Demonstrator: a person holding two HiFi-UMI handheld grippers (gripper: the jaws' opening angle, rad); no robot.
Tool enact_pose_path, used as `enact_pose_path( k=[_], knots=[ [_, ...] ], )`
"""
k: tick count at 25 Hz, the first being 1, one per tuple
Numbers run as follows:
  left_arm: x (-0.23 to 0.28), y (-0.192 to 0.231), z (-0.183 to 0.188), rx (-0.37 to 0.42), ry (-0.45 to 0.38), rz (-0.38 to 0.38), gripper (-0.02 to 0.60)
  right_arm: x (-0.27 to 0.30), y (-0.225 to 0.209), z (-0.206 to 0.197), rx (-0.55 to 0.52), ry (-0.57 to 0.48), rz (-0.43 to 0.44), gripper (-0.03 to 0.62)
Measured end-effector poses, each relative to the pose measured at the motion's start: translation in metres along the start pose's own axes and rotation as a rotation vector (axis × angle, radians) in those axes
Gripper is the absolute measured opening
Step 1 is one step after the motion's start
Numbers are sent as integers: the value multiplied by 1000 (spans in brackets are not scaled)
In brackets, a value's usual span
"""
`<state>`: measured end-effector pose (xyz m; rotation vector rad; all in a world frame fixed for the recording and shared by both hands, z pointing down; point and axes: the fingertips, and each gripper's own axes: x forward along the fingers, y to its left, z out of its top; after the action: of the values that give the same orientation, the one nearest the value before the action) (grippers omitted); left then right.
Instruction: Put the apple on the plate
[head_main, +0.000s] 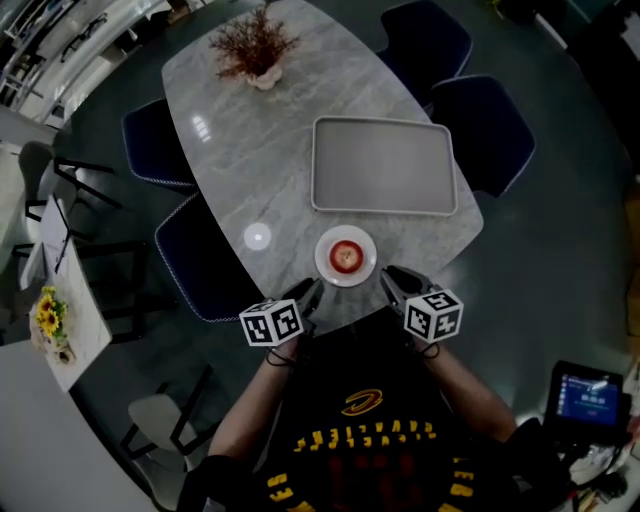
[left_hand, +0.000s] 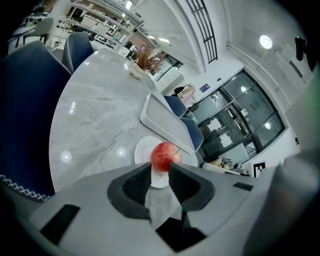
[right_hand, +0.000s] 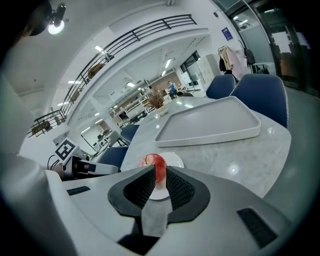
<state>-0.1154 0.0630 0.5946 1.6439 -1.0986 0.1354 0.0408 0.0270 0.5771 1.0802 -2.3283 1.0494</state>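
Head view: apple (head_main: 345, 256) sits on the small white plate (head_main: 322, 266) at the near edge of the marble table (head_main: 250, 150).

Left gripper (head_main: 310, 290) and right gripper (head_main: 392, 277) hover just short of the plate, one on each side, jaws only narrowly apart with nothing between them. The placing step looks done. The next move likely calls only for drawing both grippers clear without nudging the plate. A grey tray (head_main: 385, 122) lies beyond.

Left gripper (left_hand: 160, 171) jaws mask plate (left_hand: 142, 150) near rim and apple (left_hand: 164, 155) underside; floor-side screen (head_main: 590, 396) too small to read.
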Motion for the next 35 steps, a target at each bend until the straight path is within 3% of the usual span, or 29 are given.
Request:
enact_pose_path(
  k=[5,13,28,35],
  knots=[
    [39,12,1,-21,45,55,107,27,-32,-6,38,96,28,69],
    [38,20,-14,-76,76,82,107,42,-32,-27,112,190,12,69],
    [37,20,-24,-145,91,82,107,41,-33,-40,195,231,-13,69],
    [37,22,-23,-156,100,67,106,44,-30,-40,185,241,-17,68]
  ],
)
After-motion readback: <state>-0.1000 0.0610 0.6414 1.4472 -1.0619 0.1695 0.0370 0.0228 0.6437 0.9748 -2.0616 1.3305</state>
